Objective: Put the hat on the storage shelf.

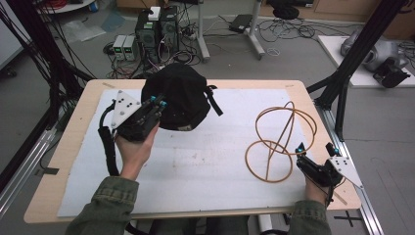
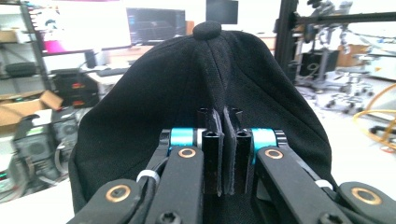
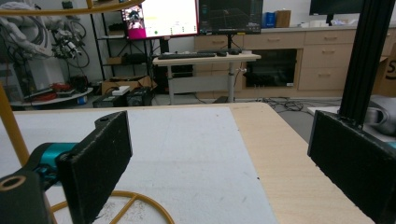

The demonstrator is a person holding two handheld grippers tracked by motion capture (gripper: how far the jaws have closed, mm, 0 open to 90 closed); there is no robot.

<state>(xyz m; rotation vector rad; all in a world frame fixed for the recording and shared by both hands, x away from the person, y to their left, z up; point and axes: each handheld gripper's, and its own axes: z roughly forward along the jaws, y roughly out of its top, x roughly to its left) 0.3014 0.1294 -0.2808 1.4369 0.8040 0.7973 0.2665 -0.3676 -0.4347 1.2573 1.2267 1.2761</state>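
Olive-green jacket sleeves cover both forearms, and each black hand-held gripper, the left and the right, carries teal fittings, brass-ringed screws, a grey three-cornered plate and a black cable.

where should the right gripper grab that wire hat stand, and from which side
Take the wire stand by its upright rod above the base ring, coming in level from the right gripper side. The rod is thin and upright, so open jaws can straddle it; the base ring lies flat on the white mat.
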